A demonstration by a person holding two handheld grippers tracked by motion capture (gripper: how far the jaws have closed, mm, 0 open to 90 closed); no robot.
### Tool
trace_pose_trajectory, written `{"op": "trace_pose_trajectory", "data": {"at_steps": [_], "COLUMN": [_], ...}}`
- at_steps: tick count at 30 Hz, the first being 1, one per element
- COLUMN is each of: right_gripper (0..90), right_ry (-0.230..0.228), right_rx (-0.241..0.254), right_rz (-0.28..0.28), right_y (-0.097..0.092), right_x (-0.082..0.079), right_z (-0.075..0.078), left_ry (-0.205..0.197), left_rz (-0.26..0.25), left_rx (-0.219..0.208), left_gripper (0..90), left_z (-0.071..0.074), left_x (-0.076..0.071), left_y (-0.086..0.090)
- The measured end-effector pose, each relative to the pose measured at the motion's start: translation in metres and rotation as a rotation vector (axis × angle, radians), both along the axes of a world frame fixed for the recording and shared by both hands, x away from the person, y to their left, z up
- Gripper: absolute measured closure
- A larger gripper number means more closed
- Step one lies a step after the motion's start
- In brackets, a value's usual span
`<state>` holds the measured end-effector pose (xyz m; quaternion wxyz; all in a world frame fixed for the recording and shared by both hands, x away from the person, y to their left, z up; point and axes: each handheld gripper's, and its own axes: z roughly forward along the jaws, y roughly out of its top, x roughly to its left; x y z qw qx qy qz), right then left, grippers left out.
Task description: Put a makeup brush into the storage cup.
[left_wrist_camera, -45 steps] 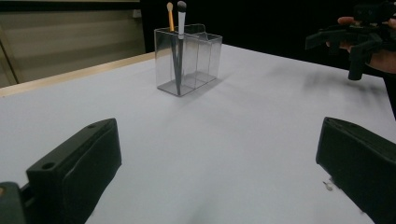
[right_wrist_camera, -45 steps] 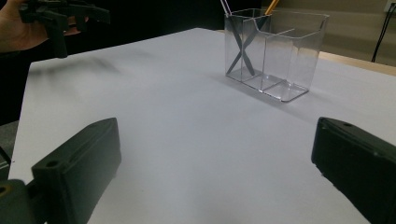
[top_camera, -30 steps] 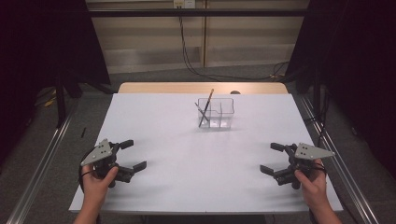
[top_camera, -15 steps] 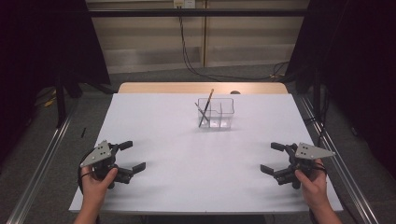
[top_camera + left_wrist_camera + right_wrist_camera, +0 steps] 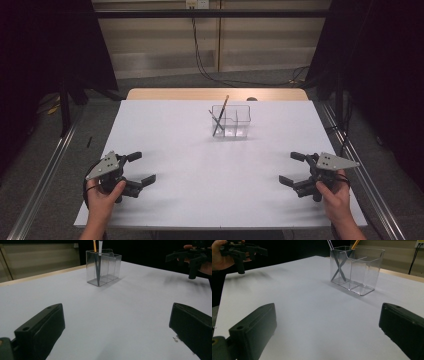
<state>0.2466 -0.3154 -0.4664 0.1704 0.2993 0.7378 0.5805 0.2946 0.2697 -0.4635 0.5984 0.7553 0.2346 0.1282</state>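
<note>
White tabletop (image 5: 200,150); dark curtains (image 5: 45,45) around

A white table (image 5: 200,150) fills the middle of the high view. Toward its far side stands a clear plastic holder (image 5: 231,121) with compartments; two thin pencils (image 5: 219,117) lean crossed in its left compartment. At the near left corner a hand grips the left gripper (image 5: 140,167), jaws spread wide with nothing between them. At the near right the right gripper (image 5: 292,168) is held the same way, jaws apart and empty. Both are well apart from the holder.
</note>
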Motion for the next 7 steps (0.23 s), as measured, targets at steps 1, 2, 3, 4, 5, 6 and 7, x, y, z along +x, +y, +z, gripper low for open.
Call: {"op": "trace_pose_trajectory", "data": {"at_steps": [1, 2, 3, 4, 5, 6, 7], "right_gripper": [0.9, 0.9, 0.9, 0.9, 0.9, 0.9, 0.9], "right_ry": [0.001, 0.001, 0.001, 0.001, 0.001, 0.0, -0.001], "right_rx": [0.001, 0.002, 0.003, 0.003, 0.002, 0.002, 0.001], "right_rz": [0.0, 0.001, 0.001, 0.001, 0.001, 0.0, 0.0], "right_y": [0.0, -0.0001, -0.0002, -0.0002, -0.0002, -0.0003, -0.0003], "right_x": [0.0, 0.0001, 0.0002, 0.0002, 0.0002, 0.0001, 0.0001], "right_z": [0.0001, 0.0002, 0.0003, 0.0003, 0.0003, 0.0003, 0.0004], "left_ry": [-0.002, -0.002, -0.002, -0.003, -0.004, -0.004, -0.005], "left_rz": [-0.002, -0.003, -0.003, 0.001, 0.001, 0.001, 0.0], "left_rx": [-0.001, -0.003, -0.004, -0.005, -0.005, -0.006, -0.005], "left_gripper": [0.1, 0.1, 0.1, 0.2, 0.2, 0.2, 0.2], "left_z": [0.0001, 0.0002, 0.0004, 0.0004, 0.0005, 0.0006, 0.0008], "left_x": [0.0, -0.0001, -0.0002, -0.0005, -0.0006, -0.0007, -0.0008], "left_y": [0.0001, 0.0, 0.0001, -0.0001, -0.0003, -0.0005, -0.0007]}}
